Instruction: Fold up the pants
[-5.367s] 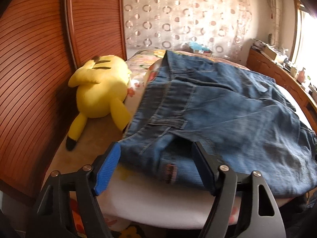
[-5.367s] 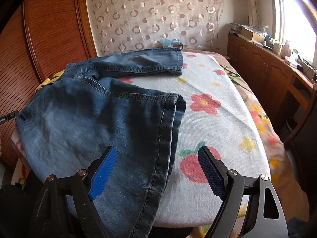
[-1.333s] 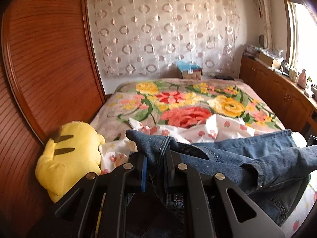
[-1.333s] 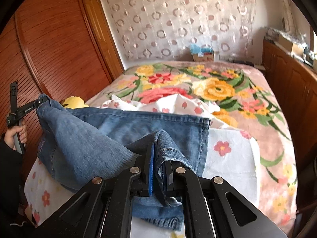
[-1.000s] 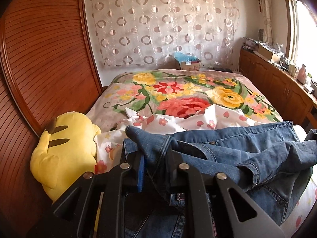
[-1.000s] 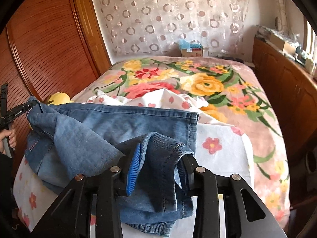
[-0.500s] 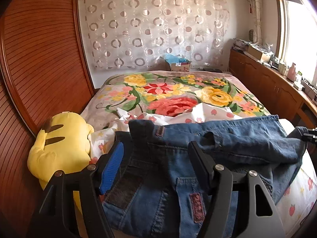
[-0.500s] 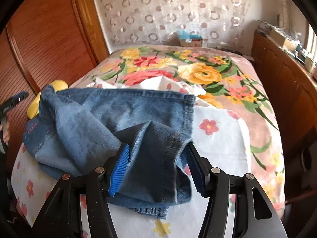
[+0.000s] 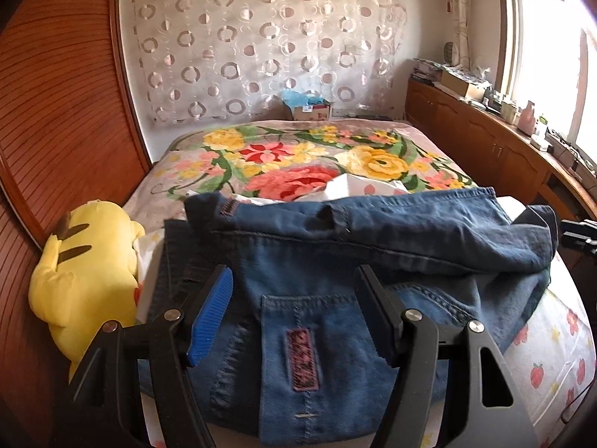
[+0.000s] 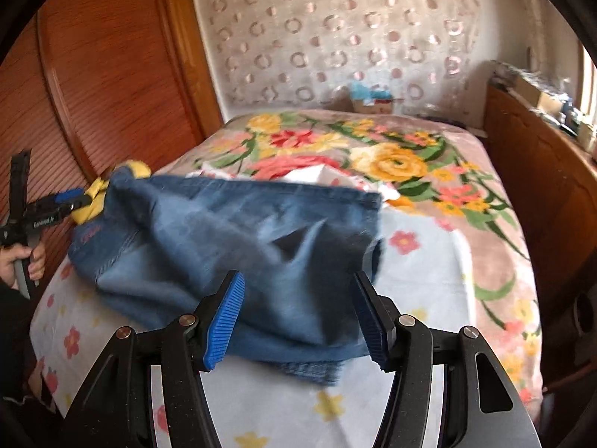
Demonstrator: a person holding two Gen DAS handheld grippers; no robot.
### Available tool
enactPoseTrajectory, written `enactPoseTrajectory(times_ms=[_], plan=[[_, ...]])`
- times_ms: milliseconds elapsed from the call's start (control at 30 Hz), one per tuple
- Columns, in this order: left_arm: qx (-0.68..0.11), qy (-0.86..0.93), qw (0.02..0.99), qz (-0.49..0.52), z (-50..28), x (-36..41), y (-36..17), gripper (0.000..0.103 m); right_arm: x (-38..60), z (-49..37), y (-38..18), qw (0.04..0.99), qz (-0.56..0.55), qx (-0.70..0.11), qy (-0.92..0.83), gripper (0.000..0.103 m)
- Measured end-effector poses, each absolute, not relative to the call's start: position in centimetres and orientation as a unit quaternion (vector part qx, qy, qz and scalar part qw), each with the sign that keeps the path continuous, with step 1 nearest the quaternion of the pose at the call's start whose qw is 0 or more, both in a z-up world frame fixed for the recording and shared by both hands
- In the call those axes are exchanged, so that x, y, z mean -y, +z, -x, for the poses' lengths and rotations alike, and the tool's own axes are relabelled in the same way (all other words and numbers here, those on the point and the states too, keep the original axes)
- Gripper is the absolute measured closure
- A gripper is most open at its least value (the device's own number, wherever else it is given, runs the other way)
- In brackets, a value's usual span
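Observation:
Blue jeans (image 9: 373, 261) lie folded across a white flowered sheet (image 9: 552, 358) on the bed. Their waist end, with a back pocket and pink label (image 9: 302, 358), is nearest my left gripper (image 9: 294, 280). That gripper is open and hovers just over the denim, pads clear of it. In the right wrist view the jeans (image 10: 231, 246) look blurred at the leg end. My right gripper (image 10: 298, 283) is open above that end, with cloth below the gap but not pinched. The left gripper (image 10: 48, 209) and the hand holding it (image 10: 26, 257) show at the left edge there.
A yellow plush toy (image 9: 86, 276) lies against the wooden wardrobe (image 9: 56, 112) left of the jeans. A floral blanket (image 9: 306, 153) covers the far bed, with a cardboard box (image 9: 311, 110) beyond it. A wooden cabinet (image 9: 485, 138) with clutter runs along the right.
Both grippers carried the jeans' near ends over to the far side, then opened and let go. Both have since drawn back towards the near edge, and the denim has settled.

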State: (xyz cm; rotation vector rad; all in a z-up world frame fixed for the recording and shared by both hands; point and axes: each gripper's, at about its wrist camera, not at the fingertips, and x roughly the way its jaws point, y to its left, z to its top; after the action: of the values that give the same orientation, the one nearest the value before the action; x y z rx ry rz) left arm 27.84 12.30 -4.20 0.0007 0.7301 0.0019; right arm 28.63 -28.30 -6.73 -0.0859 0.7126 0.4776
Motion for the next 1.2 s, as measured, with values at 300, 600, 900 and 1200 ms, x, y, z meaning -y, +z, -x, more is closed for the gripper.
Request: enactPoseTrajectory(times_ms=[300, 600, 900, 1200], plan=[[-0.377, -0.002, 0.926, 0.002, -27.1, -12.0, -5.9, 0.034, 25.9, -29.6, -9.7, 0.889, 0.108, -0.375, 0.240, 0.042], [-0.382, 0.007, 0.924, 0.008, -27.3, -12.7, -6.5, 0.034, 25.6, -32.0, -6.2, 0.897, 0.140, -0.345, 0.237, 0.097], [-0.378, 0.024, 0.925, 0.011, -27.7, -14.1, -6.4, 0.034, 25.1, -39.5, -4.7, 0.906, 0.120, -0.339, 0.225, 0.097], [-0.380, 0.049, 0.923, 0.017, -27.7, -16.1, -6.9, 0.035, 23.6, -44.7, -5.8, 0.916, 0.085, -0.345, 0.184, 0.066]])
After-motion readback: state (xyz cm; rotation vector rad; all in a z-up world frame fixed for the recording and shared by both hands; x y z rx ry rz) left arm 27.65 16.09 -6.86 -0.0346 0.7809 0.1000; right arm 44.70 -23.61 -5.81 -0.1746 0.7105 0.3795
